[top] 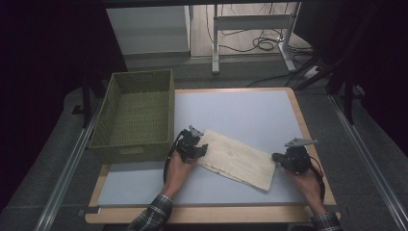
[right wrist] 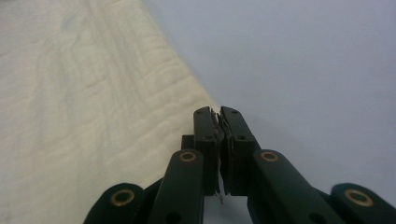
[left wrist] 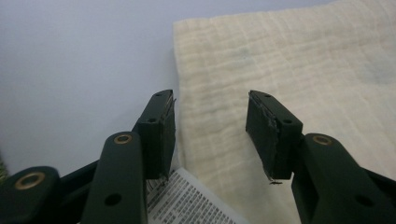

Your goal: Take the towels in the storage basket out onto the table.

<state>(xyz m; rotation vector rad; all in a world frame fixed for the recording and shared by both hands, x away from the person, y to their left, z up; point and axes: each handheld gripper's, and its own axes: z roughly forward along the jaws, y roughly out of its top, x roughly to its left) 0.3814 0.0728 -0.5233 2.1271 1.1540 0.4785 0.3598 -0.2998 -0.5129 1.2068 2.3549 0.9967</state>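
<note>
Cloth [top: 238, 159] looks soft and limp: right tool [top: 278, 157] pinched closed at its right edge, left tool [top: 201, 150] gaping over the left end.

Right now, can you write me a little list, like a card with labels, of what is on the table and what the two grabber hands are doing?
table: light blue-grey top with a wooden edge
cloth: cream folded cloth lying flat near the middle
label: printed white tag at the cloth's near edge
basket: green woven basket, nothing inside, at the table's left side
left gripper: jaws open over the cloth's left end, not squeezing
right gripper: jaws shut at the cloth's right edge; whether they pinch cloth is hidden
</note>
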